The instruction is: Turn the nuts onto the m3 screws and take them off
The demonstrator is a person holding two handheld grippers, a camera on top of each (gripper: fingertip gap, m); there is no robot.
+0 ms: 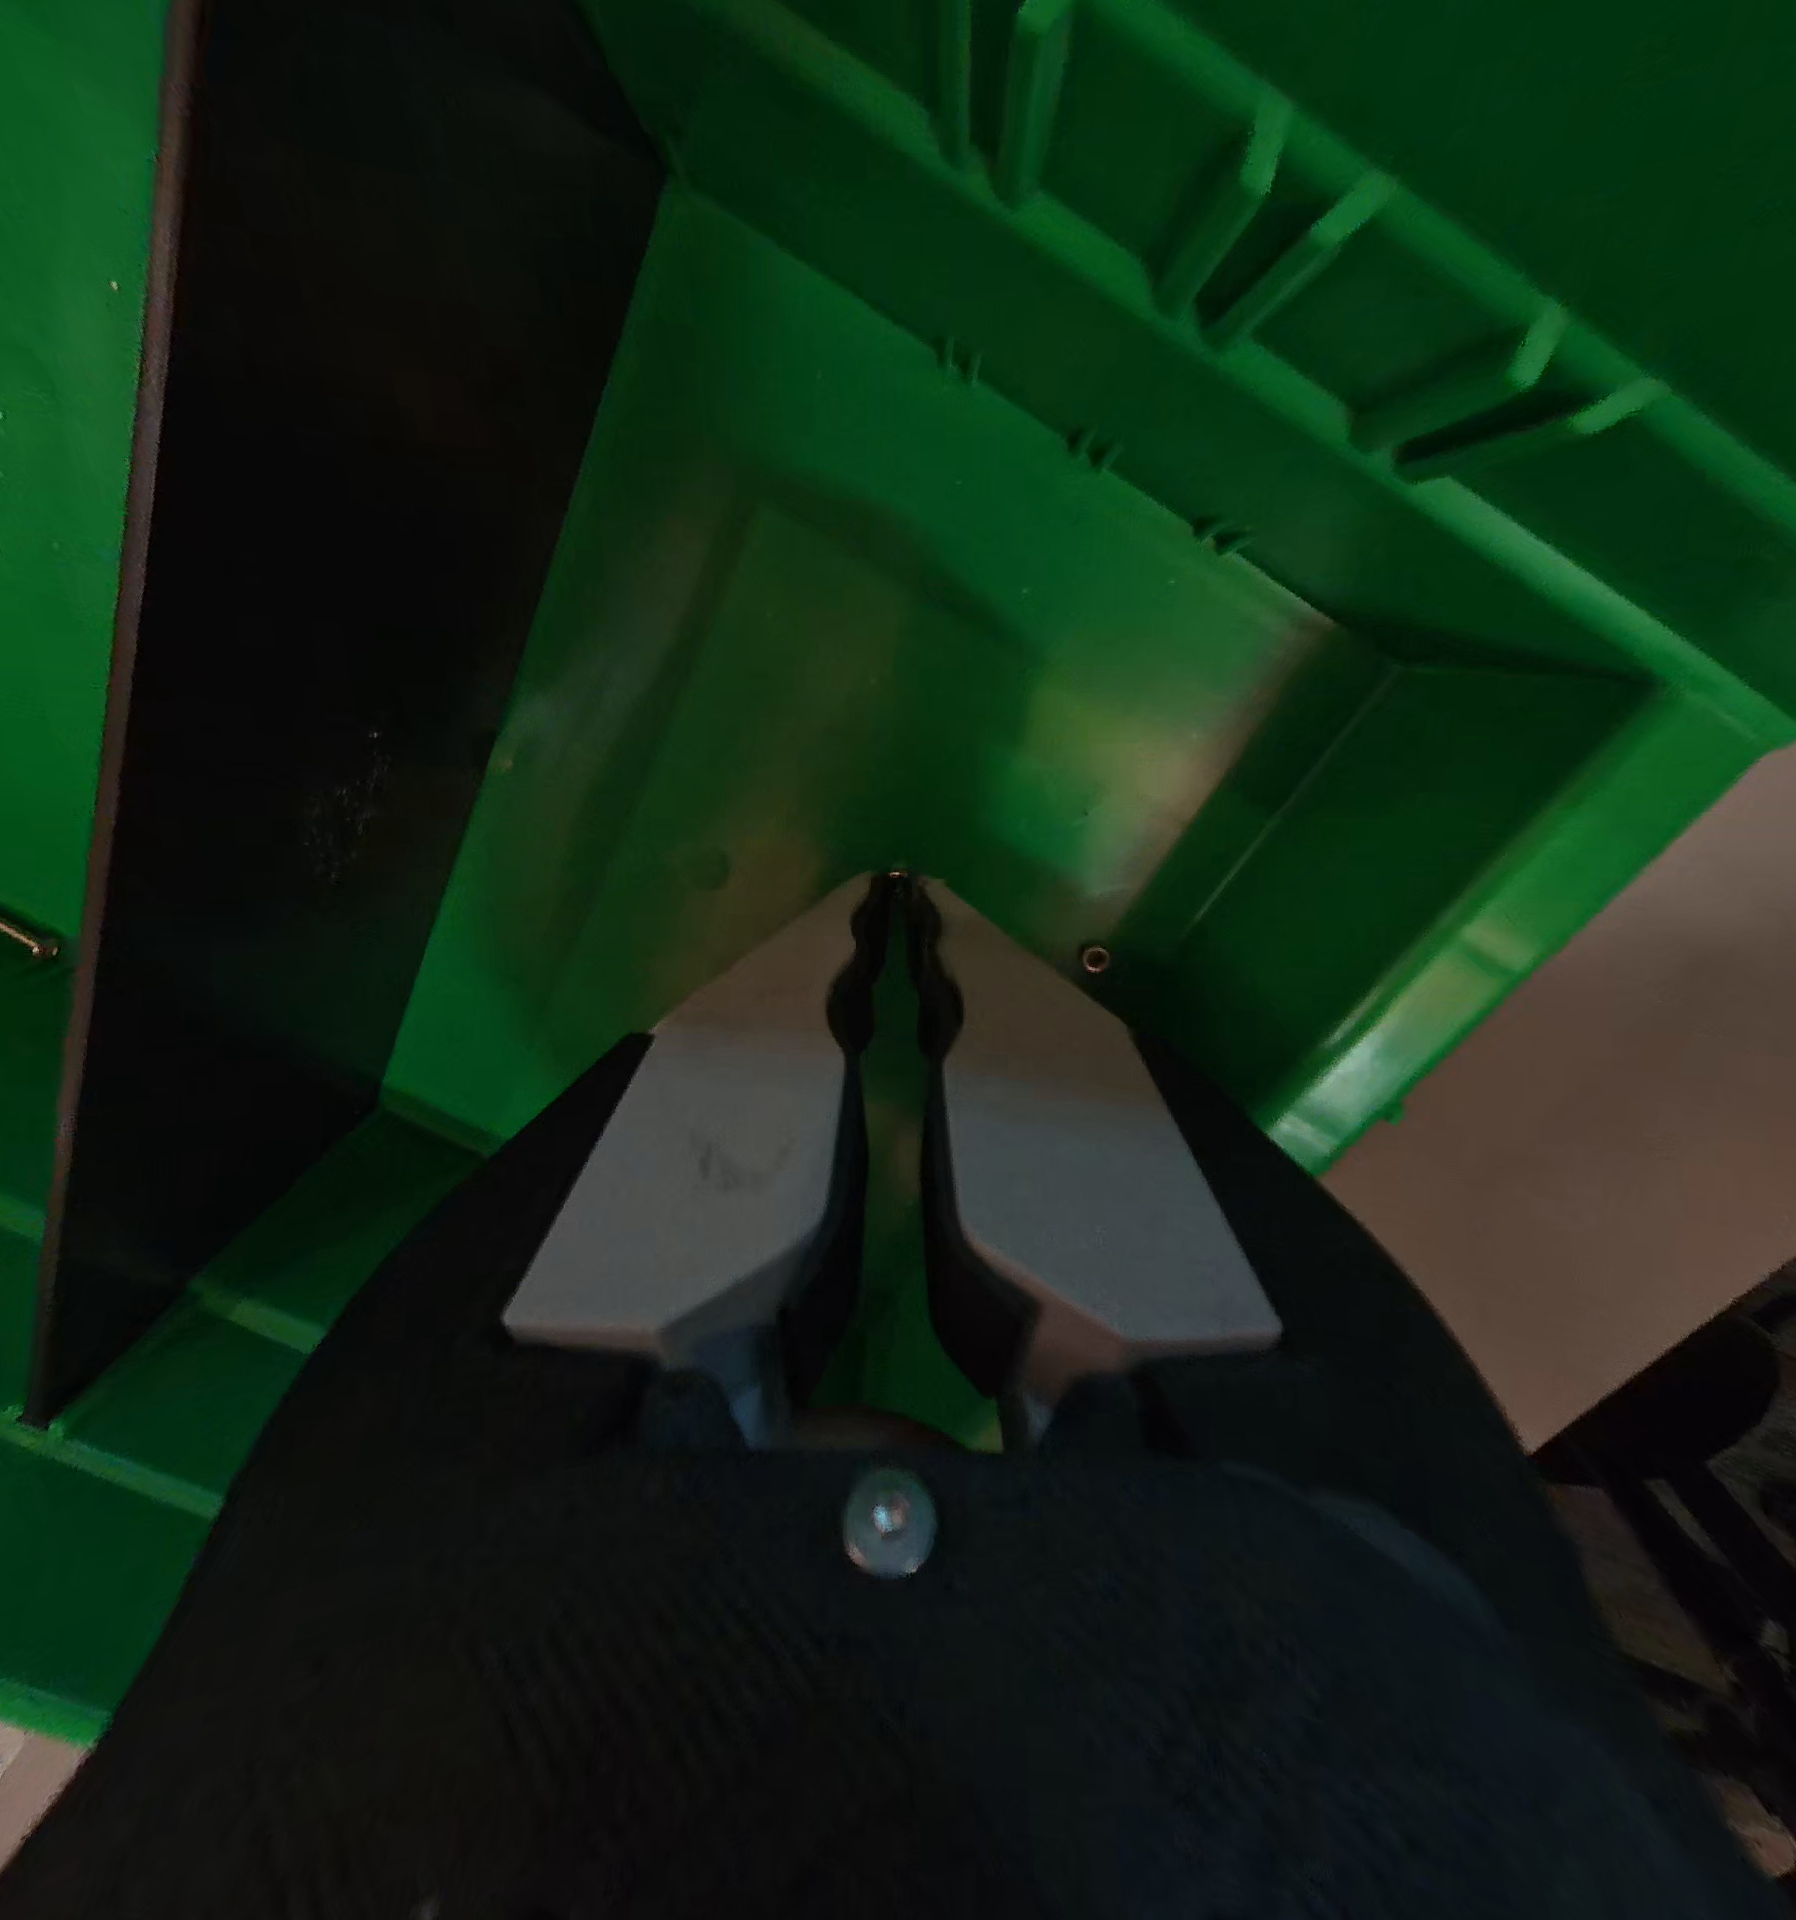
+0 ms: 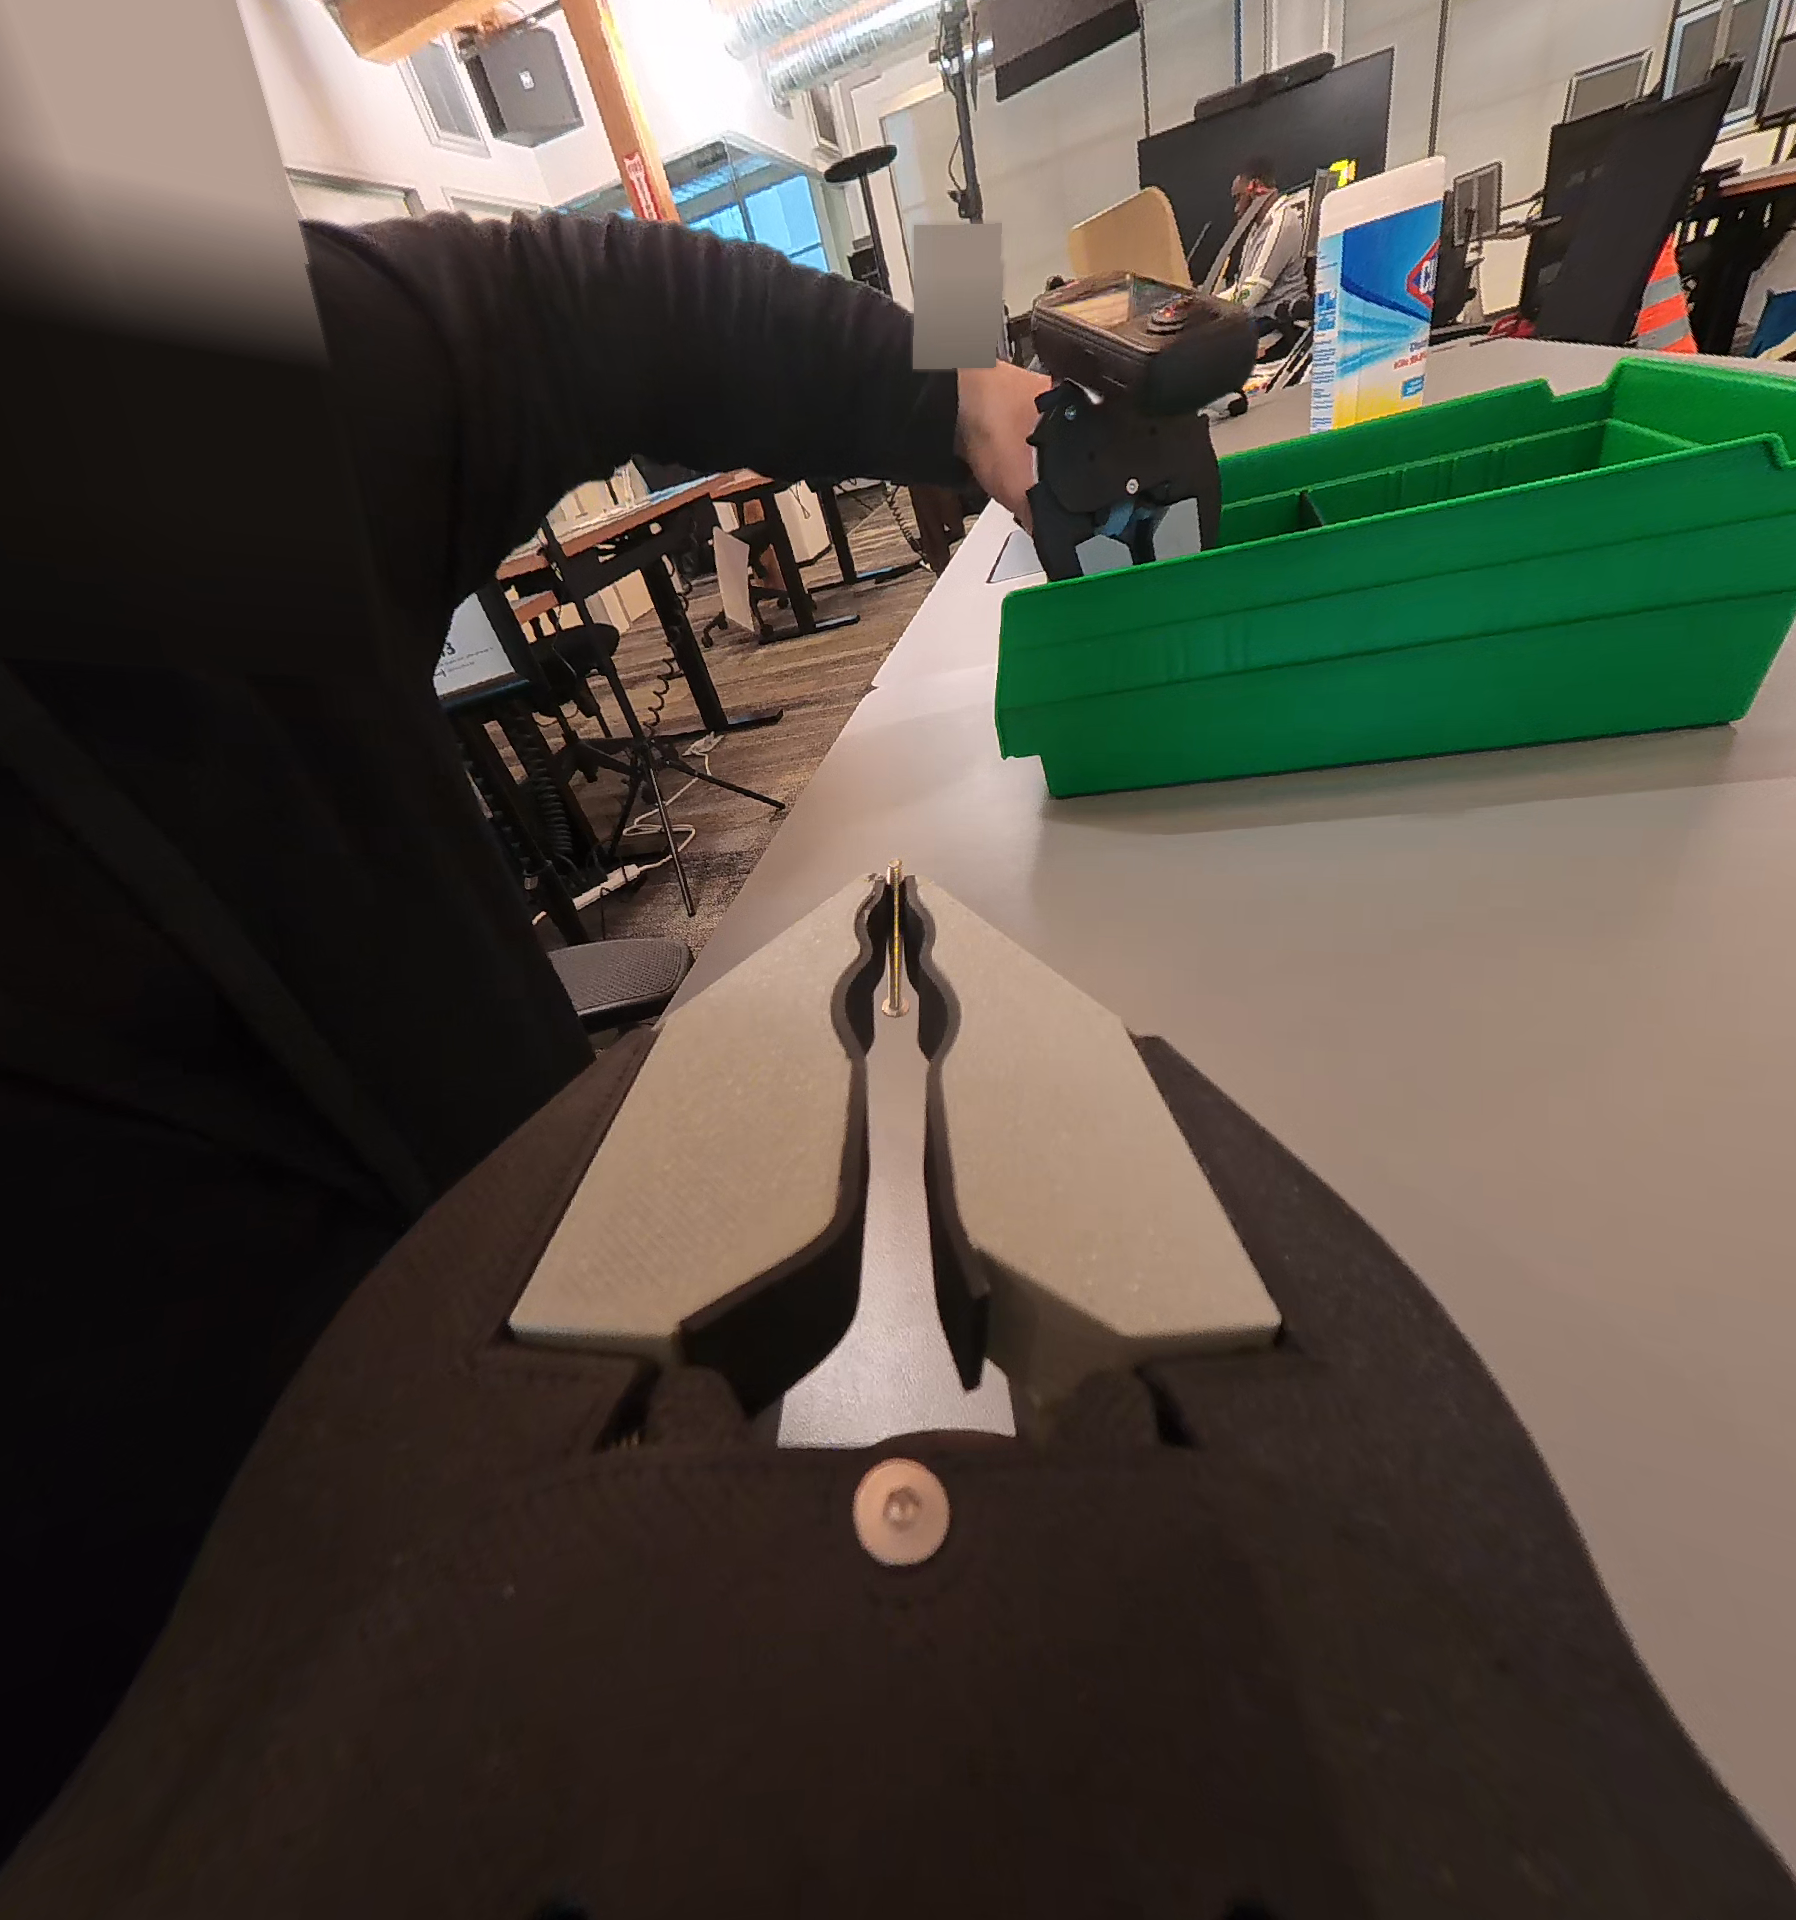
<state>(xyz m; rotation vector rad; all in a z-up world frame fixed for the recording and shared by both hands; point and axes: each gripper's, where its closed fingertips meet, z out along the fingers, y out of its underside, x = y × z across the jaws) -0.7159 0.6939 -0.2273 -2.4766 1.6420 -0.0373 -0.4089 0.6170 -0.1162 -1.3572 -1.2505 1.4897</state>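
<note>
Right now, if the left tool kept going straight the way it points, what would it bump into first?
Most likely the floor of the green bin. The left tool is down inside a bin compartment, its tips pinched on something tiny, probably a nut, with the bin floor just beyond. Another nut lies off to the right, out of line. Depth is hard to judge.

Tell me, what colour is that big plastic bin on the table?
Bright green; the bin shows best in the right wrist view.
</note>
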